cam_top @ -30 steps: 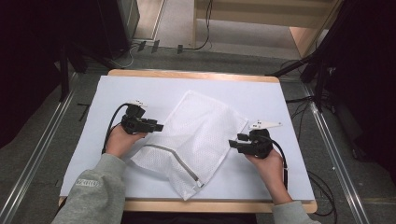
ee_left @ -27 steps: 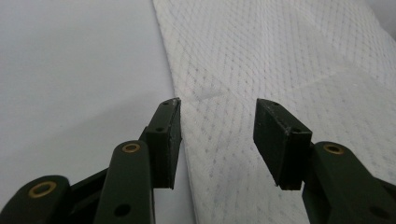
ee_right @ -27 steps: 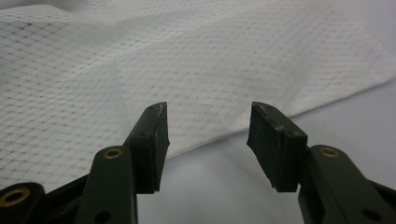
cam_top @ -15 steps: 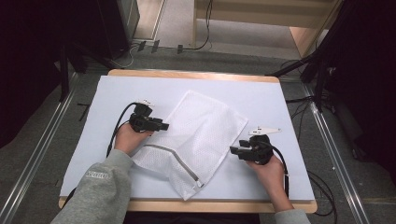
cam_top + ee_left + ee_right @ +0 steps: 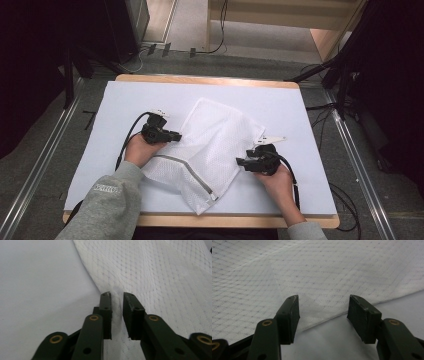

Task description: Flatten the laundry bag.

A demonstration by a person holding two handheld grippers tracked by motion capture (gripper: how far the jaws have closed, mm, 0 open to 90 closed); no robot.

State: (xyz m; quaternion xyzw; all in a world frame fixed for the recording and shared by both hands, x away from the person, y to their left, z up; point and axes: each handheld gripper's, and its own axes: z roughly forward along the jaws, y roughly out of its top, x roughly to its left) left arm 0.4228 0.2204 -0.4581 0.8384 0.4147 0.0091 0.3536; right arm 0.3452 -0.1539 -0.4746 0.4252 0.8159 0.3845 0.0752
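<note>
From above, a white mesh zippered laundry bag [image 5: 212, 150] lay mid-table, a gripper at each side edge, likely for lifting. The left gripper [image 5: 116, 296] pinched the bag's edge narrowly. The right gripper [image 5: 323, 300] gaped wide, straddling the hem.

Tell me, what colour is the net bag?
White mesh bag, with a fine dotted weave; the left gripper view shows it best.

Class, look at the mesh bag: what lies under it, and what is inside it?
The mesh bag lies flat on the white table; the table beneath shows only at its edges. Inside, nothing bulges or shows through, but the weave hides any thin contents.
</note>
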